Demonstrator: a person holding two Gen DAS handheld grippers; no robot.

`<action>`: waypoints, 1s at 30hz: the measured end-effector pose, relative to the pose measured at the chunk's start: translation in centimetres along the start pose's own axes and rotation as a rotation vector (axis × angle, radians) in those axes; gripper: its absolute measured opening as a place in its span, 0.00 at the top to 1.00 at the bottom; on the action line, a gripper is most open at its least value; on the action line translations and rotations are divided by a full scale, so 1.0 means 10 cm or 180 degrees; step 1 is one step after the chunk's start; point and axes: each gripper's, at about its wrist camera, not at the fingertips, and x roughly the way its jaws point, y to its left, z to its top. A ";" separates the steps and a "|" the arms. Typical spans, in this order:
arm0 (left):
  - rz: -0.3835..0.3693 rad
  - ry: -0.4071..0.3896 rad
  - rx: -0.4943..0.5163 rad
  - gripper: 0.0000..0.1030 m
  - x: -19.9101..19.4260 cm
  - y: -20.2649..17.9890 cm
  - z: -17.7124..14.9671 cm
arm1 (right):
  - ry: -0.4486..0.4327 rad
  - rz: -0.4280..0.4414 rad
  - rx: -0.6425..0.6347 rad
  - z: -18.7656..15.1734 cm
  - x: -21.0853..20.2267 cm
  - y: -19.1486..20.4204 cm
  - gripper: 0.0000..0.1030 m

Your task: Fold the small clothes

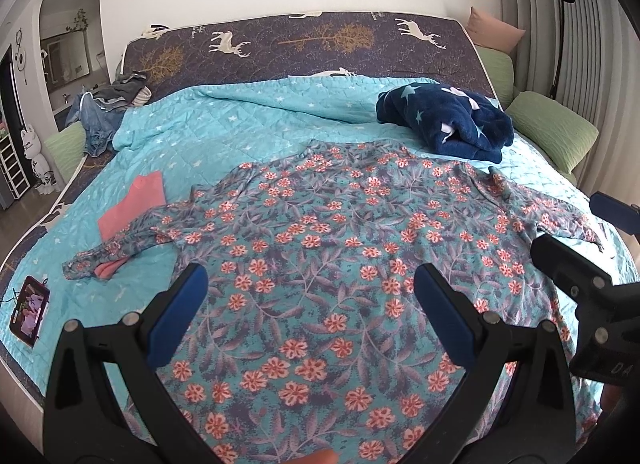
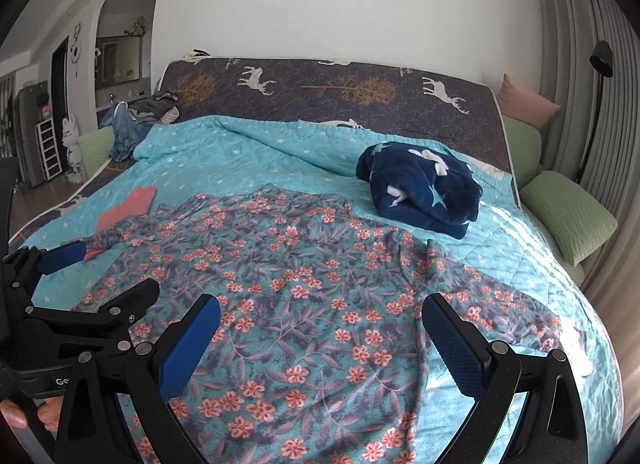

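The left gripper (image 1: 310, 296) and right gripper (image 2: 320, 328) both hover with jaws spread wide, holding nothing, their blue ribbed pads above a floral shirt (image 1: 340, 264). The shirt, thin teal fabric with coral flowers, lies spread flat across the frame's centre on a quilted turquoise bedspread (image 1: 240, 128). A plush navy blanket (image 1: 448, 120) sits bundled at upper right.

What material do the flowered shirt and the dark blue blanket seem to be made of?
Flowered shirt: probably thin woven or knit cloth with a matte finish; it lies flat with soft, shallow wrinkles. Dark blue blanket: likely plush fleece; its surface looks fuzzy and its folds are thick and rounded. The exact fibre cannot be told.
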 end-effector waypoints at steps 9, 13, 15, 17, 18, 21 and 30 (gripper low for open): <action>-0.0174 0.0123 -0.0046 0.01 0.04 0.07 -0.06 | 0.0048 0.0032 -0.0060 -0.01 0.04 0.08 0.01; -0.0218 0.0159 -0.0108 0.01 0.04 0.17 -0.09 | 0.0047 0.0048 -0.0074 0.03 0.08 0.13 0.01; -0.0214 0.0165 -0.0149 0.01 0.05 0.24 -0.09 | 0.0048 0.0057 -0.0090 0.06 0.10 0.17 0.01; -0.0221 0.0188 -0.0185 0.01 0.08 0.31 -0.10 | 0.0029 0.0051 -0.0127 0.09 0.11 0.22 0.01; -0.0234 0.0213 -0.0216 0.01 0.10 0.37 -0.10 | 0.0011 0.0042 -0.0149 0.11 0.12 0.25 0.01; -0.0327 0.0272 -0.0445 0.01 0.18 0.70 -0.10 | -0.0020 0.0024 -0.0167 0.16 0.15 0.30 0.01; -0.0288 0.0609 -0.1207 0.01 0.71 2.06 -0.28 | 0.0030 -0.0035 -0.0268 0.29 0.40 0.47 0.01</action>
